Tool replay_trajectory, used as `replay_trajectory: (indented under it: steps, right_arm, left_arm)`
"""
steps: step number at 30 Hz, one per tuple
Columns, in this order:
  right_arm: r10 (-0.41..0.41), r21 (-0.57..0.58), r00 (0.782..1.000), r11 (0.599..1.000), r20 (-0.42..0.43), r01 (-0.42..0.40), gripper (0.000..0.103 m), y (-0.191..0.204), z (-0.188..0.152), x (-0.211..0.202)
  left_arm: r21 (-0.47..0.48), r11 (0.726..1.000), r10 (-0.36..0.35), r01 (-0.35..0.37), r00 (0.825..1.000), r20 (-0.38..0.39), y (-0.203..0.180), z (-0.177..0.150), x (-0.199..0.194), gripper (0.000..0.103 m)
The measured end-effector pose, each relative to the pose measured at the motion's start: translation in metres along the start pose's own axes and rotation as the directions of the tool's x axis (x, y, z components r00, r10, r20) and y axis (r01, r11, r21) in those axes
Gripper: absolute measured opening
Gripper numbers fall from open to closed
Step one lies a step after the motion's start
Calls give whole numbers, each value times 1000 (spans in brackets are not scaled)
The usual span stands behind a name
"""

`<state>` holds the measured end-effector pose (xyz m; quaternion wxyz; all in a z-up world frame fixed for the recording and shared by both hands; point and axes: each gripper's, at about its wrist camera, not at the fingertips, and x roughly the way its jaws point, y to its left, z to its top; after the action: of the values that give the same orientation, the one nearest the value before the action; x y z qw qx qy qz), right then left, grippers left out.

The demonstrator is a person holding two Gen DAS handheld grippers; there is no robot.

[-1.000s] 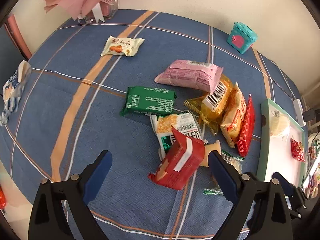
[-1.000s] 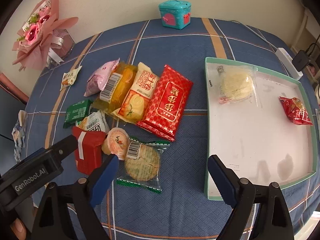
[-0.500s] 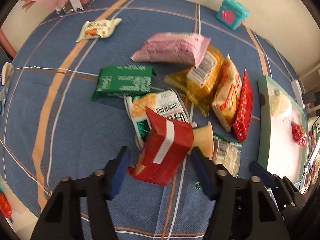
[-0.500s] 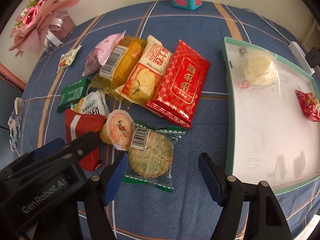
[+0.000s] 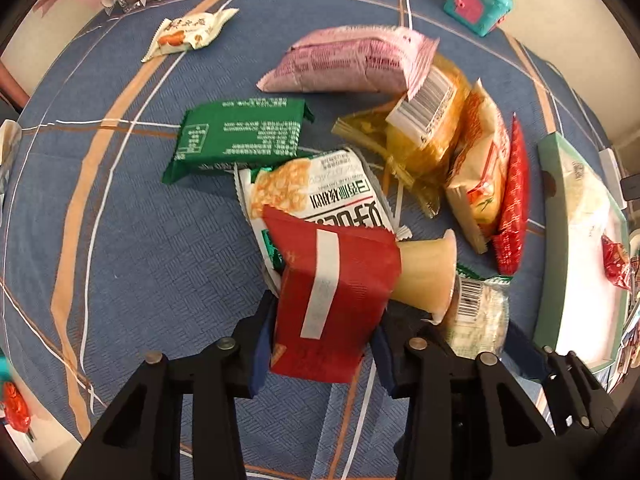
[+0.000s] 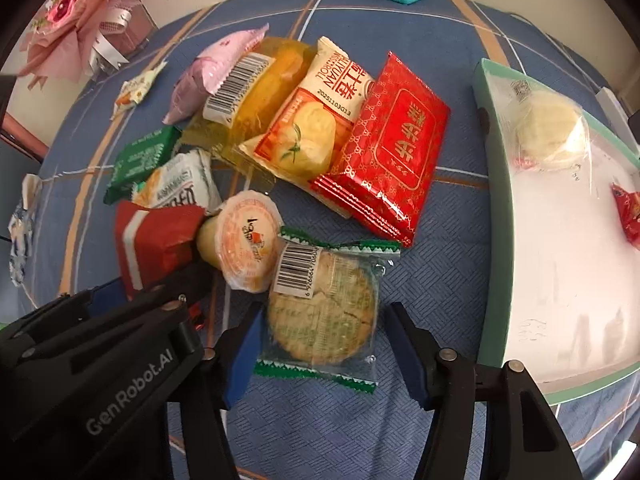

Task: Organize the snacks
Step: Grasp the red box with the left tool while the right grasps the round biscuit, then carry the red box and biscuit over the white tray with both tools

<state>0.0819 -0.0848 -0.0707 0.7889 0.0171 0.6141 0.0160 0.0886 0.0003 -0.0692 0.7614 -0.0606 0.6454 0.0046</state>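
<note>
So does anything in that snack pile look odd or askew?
Yes: the red pack stands tilted on edge between the left gripper fingers, leaning against the jelly cup, which lies on its side. The other packets lie flat.

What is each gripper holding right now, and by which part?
The left gripper has closed on the red packet, pinching its near end by both side edges. The right gripper holds nothing: it is open, straddling the round cracker pack.

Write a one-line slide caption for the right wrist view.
Right gripper open around a clear-wrapped round biscuit, beside the green tray.
</note>
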Motion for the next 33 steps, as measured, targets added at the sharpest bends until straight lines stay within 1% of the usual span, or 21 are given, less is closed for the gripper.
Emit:
replay_trajectory:
  steps: [4, 8, 9, 10, 11, 13, 15, 21, 25, 29, 33]
  right_arm:
    - [-32, -27, 999, 999, 13, 33, 64, 9, 1, 4]
    - [-35, -28, 999, 999, 27, 36, 64, 13, 0, 6]
    - [-35, -28, 999, 999, 29, 36, 63, 13, 0, 7]
    - [-36, -28, 999, 999, 30, 37, 61, 14, 0, 7]
    - [-40, -25, 999, 999, 32, 41, 57, 12, -5, 5]
    - [-46, -16, 998, 999, 31, 47, 54, 8, -5, 4]
    - [-32, -7, 999, 999, 29, 32, 53, 2, -4, 2]
    - [-18, 22, 999, 1000, 28, 17, 53, -11, -3, -5]
    - [-2, 49, 998, 999, 55, 0, 53, -19, 0, -19]
    - [18, 67, 994, 997, 103, -25, 53, -28, 4, -41]
    - [31, 73, 988, 996, 149, -42, 53, -32, 7, -61]
  left_arm:
    - [-1, 1000, 3, -3, 1000, 3, -1, 1, 3, 44]
    - [-1, 1000, 6, -6, 1000, 6, -4, 0, 4, 44]
    - [-3, 1000, 5, -5, 1000, 7, -5, 1, 3, 43]
    - [-7, 1000, 1, -1, 1000, 8, -4, 1, 3, 43]
    - [-16, 1000, -12, 12, 1000, 14, -3, 0, 2, 42]
    - [-35, 998, -41, 42, 999, 21, 2, 2, -5, 42]
    - [-43, 997, -59, 60, 998, 30, 3, 4, -7, 42]
    - [-51, 996, -65, 68, 997, 42, 3, 7, -11, 41]
    - [-54, 996, -71, 76, 995, 76, 4, 7, -27, 41]
    - [-57, 995, -74, 82, 989, 128, 7, 11, -47, 41]
    - [-60, 994, -75, 87, 979, 191, 10, 13, -71, 41]
